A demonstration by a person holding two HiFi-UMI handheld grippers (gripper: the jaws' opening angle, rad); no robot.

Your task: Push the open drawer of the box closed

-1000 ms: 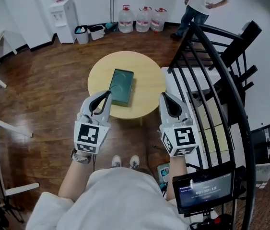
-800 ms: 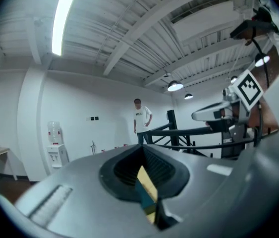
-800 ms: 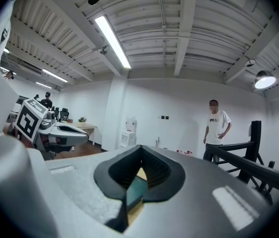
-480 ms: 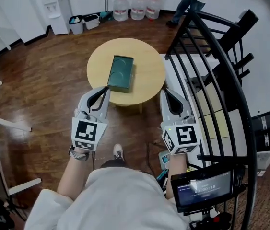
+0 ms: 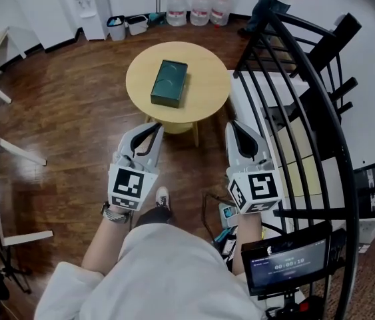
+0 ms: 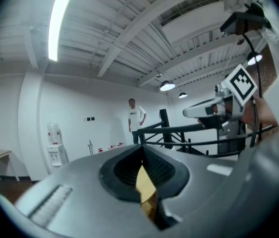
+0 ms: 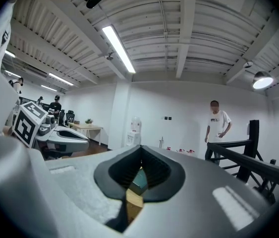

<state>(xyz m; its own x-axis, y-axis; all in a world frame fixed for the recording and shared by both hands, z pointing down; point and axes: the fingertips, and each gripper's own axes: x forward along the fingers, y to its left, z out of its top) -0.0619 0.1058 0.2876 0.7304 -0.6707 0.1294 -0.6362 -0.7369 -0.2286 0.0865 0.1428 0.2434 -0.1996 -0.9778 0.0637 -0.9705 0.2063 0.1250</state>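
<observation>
Left gripper (image 5: pixel 154 128) and right gripper (image 5: pixel 233 125), both closed and empty, hang well short of the dark green rectangular box (image 5: pixel 169 83) on the round wooden tabletop (image 5: pixel 208 89).

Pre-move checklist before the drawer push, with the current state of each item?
1. Green box on round table: ok.
2. Which side the drawer sticks out: cannot tell.
3. Left claw shut, empty: ok.
4. Right claw shut, empty: ok.
5. Claws within touch of the box: not ok, both well short of it.
6. Bystander away from the table: ok.
</observation>
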